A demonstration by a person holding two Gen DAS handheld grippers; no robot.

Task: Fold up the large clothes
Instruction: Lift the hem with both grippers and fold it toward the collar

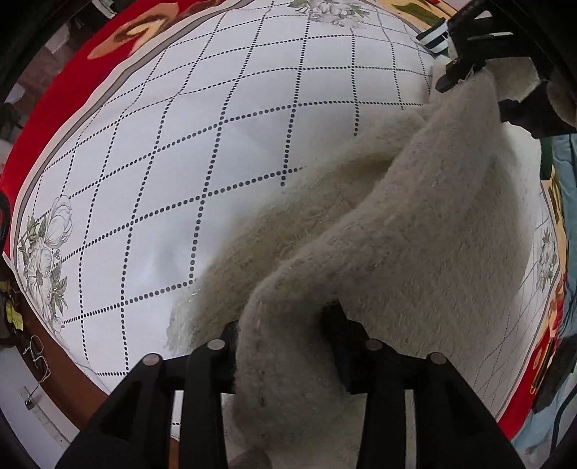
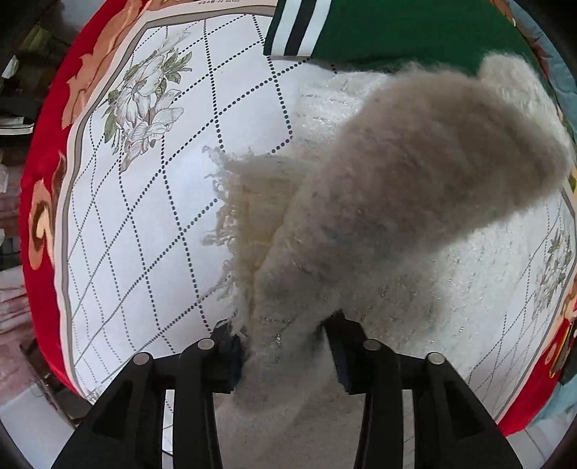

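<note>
A large fuzzy cream garment (image 1: 414, 216) lies on a white cloth with a dotted diamond grid (image 1: 180, 144). My left gripper (image 1: 285, 339) is shut on a raised fold of the cream garment. That fold stretches up and right to my right gripper (image 1: 465, 72), seen at the top right of the left wrist view. In the right wrist view my right gripper (image 2: 285, 346) is shut on the cream garment (image 2: 396, 180) and lifts a thick fold; a fringed edge (image 2: 230, 216) hangs to the left.
A green garment with white and dark stripes (image 2: 360, 29) lies at the far edge, touching the cream one. The cloth has a red floral border (image 1: 54, 93). Light blue fabric (image 1: 564, 173) shows at the right edge.
</note>
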